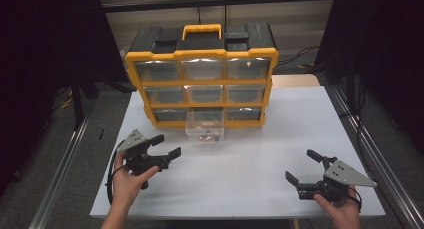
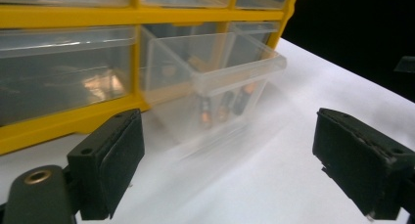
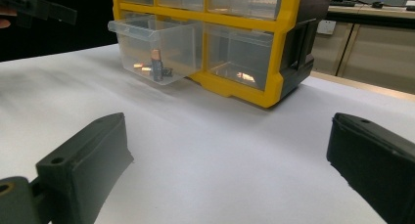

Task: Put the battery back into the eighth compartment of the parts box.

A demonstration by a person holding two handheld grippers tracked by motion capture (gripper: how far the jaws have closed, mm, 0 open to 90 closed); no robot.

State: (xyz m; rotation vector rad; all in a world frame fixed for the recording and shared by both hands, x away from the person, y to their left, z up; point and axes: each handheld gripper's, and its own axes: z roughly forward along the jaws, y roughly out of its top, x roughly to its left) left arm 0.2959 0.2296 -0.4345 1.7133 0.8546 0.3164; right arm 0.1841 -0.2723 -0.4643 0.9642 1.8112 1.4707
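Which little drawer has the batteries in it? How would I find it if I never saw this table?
Look for the big yellow and black organizer standing at the far side of the white table. Go to its bottom row and find the middle drawer. It is the one drawer pulled out toward you, and small batteries lie inside it, while its neighbours are pushed in.

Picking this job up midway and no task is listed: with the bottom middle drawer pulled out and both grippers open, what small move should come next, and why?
Probably ease the left gripper toward the open drawer. It is the nearer one, its jaws stand open and empty, and the drawer with its batteries lies just ahead. The right gripper sits farther off.
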